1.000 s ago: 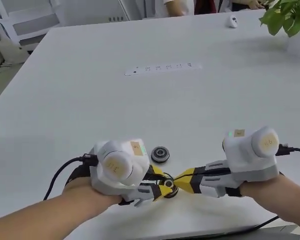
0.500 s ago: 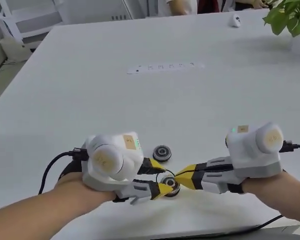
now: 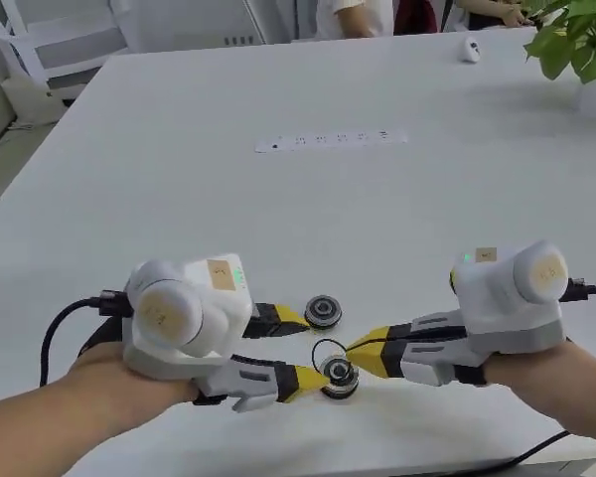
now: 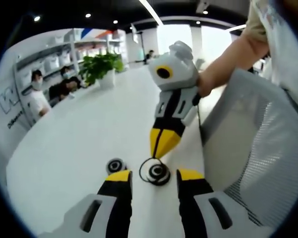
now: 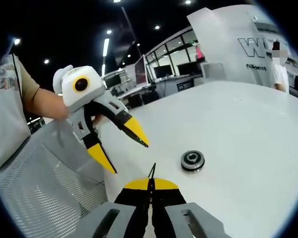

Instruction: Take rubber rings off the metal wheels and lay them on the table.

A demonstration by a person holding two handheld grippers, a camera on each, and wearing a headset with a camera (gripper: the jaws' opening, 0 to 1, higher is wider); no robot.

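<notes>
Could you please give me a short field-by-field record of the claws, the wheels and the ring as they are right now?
left claw: open, near wheel just ahead of its tips, gripping nothing
right claw: shut on the rubber ring
rubber ring: thin black loop beside the near wheel; fully off or not, cannot tell
near wheel: flat on the table
far wheel: flat, apart from both claws
table: white, with a power strip farther back

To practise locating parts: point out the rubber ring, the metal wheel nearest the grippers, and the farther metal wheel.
rubber ring (image 3: 328,340), head view, top arc of the loop.
near metal wheel (image 3: 338,375), head view, its hub.
far metal wheel (image 3: 323,310), head view, its centre.
</notes>
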